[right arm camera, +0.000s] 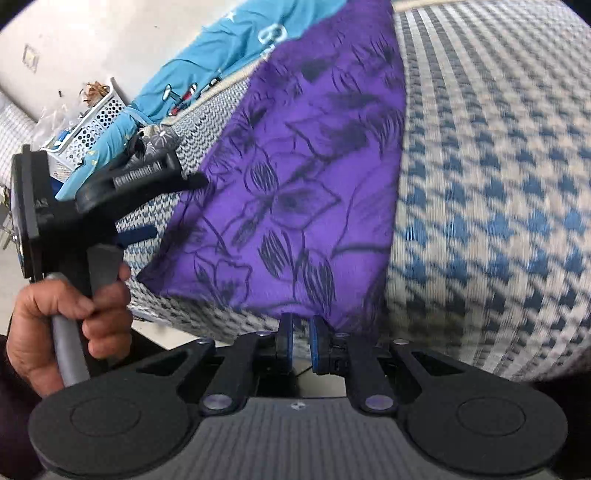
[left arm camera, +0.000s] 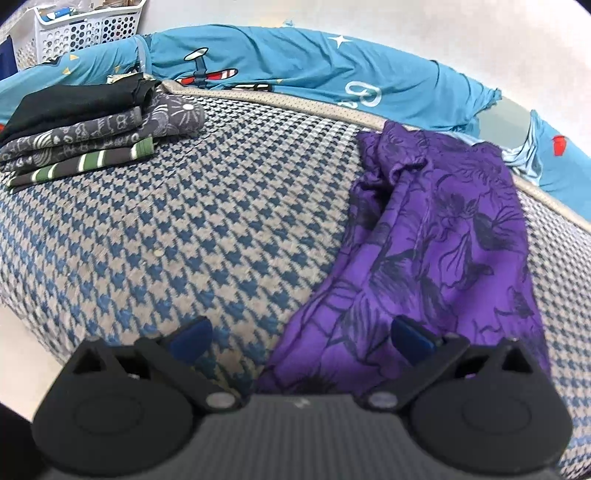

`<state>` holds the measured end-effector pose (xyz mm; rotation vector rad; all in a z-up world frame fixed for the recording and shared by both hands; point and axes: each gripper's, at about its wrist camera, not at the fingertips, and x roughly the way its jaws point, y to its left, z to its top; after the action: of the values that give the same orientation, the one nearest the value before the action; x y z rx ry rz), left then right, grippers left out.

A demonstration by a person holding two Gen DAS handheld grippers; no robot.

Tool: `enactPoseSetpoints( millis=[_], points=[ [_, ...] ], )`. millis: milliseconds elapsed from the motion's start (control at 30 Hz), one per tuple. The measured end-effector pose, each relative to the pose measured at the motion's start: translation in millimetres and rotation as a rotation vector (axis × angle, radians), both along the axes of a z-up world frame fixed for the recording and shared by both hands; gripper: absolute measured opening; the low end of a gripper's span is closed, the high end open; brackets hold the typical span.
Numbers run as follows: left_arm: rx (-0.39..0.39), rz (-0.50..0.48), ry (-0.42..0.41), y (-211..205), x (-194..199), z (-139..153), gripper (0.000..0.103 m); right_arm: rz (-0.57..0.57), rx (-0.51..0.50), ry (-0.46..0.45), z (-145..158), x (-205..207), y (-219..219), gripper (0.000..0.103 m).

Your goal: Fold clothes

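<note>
A purple floral garment [left arm camera: 443, 236] lies lengthwise on the right part of the houndstooth bed cover [left arm camera: 184, 221]. My left gripper [left arm camera: 301, 338] is open, its jaws wide apart just above the garment's near left edge, with one blue pad over the cloth and the other over bare cover. In the right wrist view the purple garment [right arm camera: 295, 166] stretches away from my right gripper [right arm camera: 302, 338], whose blue pads are shut on its near hem at the bed's edge. A hand holds the left gripper [right arm camera: 166, 206] at the garment's left side, with nothing held.
A stack of folded clothes [left arm camera: 92, 136], black, grey patterned and green striped, sits at the far left of the bed. A rumpled blue cartoon-print sheet [left arm camera: 295, 66] runs along the far edge. A white perforated basket [left arm camera: 85, 29] stands behind it by the wall.
</note>
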<state>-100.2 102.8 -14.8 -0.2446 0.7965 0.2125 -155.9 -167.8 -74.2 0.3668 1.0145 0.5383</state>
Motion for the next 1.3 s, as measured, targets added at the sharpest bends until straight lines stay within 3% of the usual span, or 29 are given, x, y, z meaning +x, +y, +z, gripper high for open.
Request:
enactPoseSetpoints(
  millis=[400, 767, 933, 1167, 1300],
  points=[
    [-0.033, -0.005, -0.079, -8.9, 51.4, 19.9, 0.103, -0.010, 0.024, -0.038, 7.3, 0.6, -3.3, 0.012],
    [0.001, -0.062, -0.065, -31.4, 106.2, 11.3, 0.103, -0.009, 0.046, -0.033, 3.1, 2.1, -7.7, 0.012],
    [0.012, 0.019, -0.064, -26.6, 114.4, 1.5, 0.103, -0.012, 0.045, -0.026, 1.1, 2.4, -11.0, 0.012],
    [-0.017, 0.168, 0.020, -1.8, 122.4, -20.7, 0.103, -0.019, 0.052, -0.020, 2.7, 3.8, -10.9, 0.012],
    [-0.017, 0.181, 0.024, 2.6, 122.6, -21.7, 0.103, -0.023, 0.051, -0.024, 5.4, 2.9, -11.3, 0.012]
  ],
)
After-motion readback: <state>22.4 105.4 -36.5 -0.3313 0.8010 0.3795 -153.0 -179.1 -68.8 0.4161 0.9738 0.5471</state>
